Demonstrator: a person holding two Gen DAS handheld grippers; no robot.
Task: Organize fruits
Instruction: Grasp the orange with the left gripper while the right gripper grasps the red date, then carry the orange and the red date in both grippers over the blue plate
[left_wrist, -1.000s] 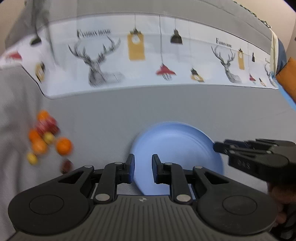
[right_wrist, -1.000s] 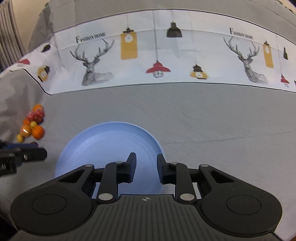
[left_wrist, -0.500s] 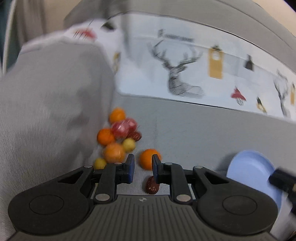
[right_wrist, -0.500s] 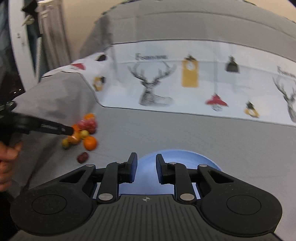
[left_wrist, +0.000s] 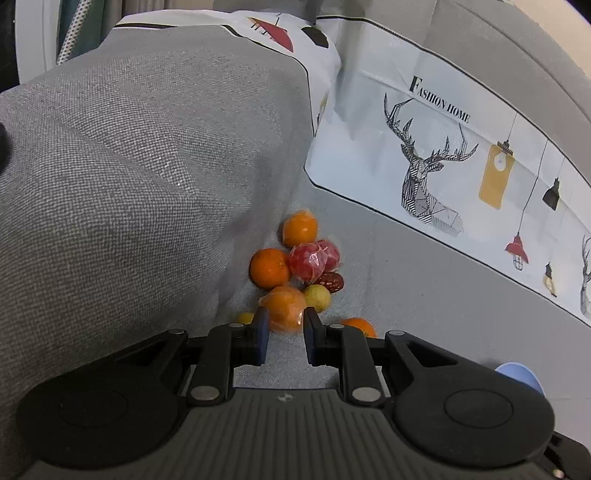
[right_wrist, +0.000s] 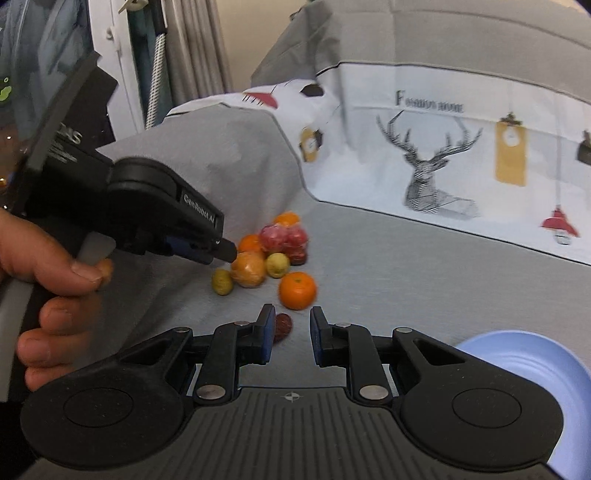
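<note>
A pile of small fruits lies on the grey sofa seat by the armrest: oranges, a red wrapped fruit (left_wrist: 313, 258), yellow-green fruits and dark red dates. My left gripper (left_wrist: 282, 325) is open, its fingertips on either side of a plastic-wrapped orange (left_wrist: 283, 307), also seen in the right wrist view (right_wrist: 249, 274). My right gripper (right_wrist: 292, 325) is open and empty, just short of a loose orange (right_wrist: 297, 290); a date (right_wrist: 282, 324) lies by its left finger. The blue plate (right_wrist: 524, 365) sits at the lower right; its edge shows in the left wrist view (left_wrist: 521, 376).
The grey armrest cushion (left_wrist: 129, 177) rises left of the fruits. A white printed cover (left_wrist: 443, 177) with deer and lamps runs along the sofa back. The left gripper's body and the hand holding it (right_wrist: 55, 280) fill the left of the right wrist view.
Both grippers have swung left from over the blue plate to the fruit pile. The left gripper has closed in on the wrapped orange; the right now faces the loose orange.
</note>
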